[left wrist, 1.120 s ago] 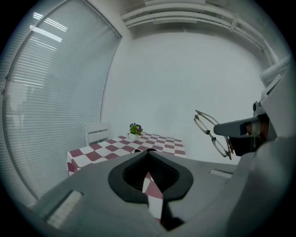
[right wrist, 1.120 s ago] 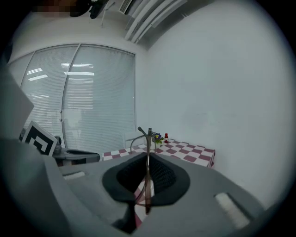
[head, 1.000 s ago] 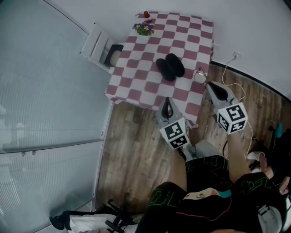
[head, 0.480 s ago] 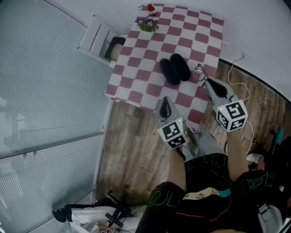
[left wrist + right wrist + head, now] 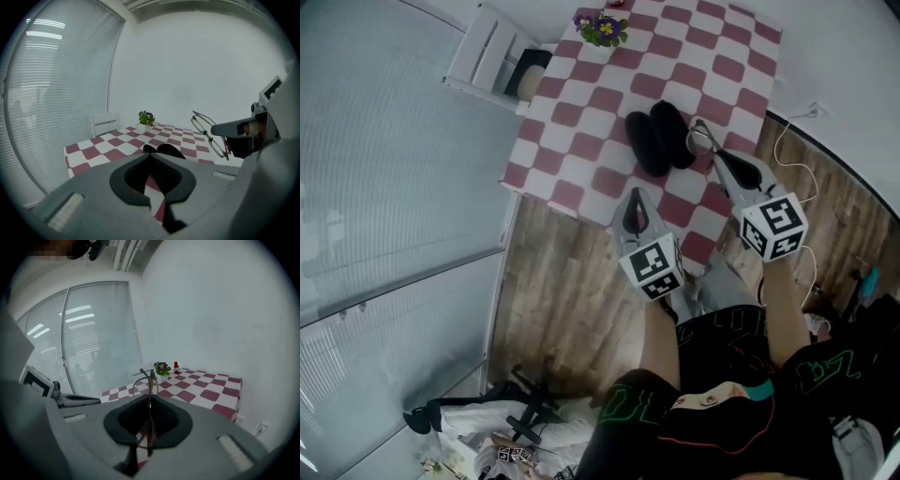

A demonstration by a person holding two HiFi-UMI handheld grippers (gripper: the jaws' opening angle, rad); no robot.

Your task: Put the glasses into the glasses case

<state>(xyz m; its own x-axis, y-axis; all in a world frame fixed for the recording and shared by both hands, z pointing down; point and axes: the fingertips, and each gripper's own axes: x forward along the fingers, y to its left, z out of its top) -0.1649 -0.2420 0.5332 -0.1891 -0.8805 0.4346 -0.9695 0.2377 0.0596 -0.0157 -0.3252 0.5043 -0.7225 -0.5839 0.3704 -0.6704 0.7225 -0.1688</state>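
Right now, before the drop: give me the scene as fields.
left gripper: jaws together, empty, near the table's front edge
right gripper: jaws shut on the thin wire-framed glasses
glasses: held off the table, beside the case, not in it
case: black oval glasses case, open, on the red-and-white checked tablecloth
far edge: potted purple flowers

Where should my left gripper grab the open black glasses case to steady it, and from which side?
Probably the outer rim of the left shell of the glasses case, approached from the near edge of the table, where the left gripper is. The case lies open, shells side by side, and the right gripper holds the glasses at its right.
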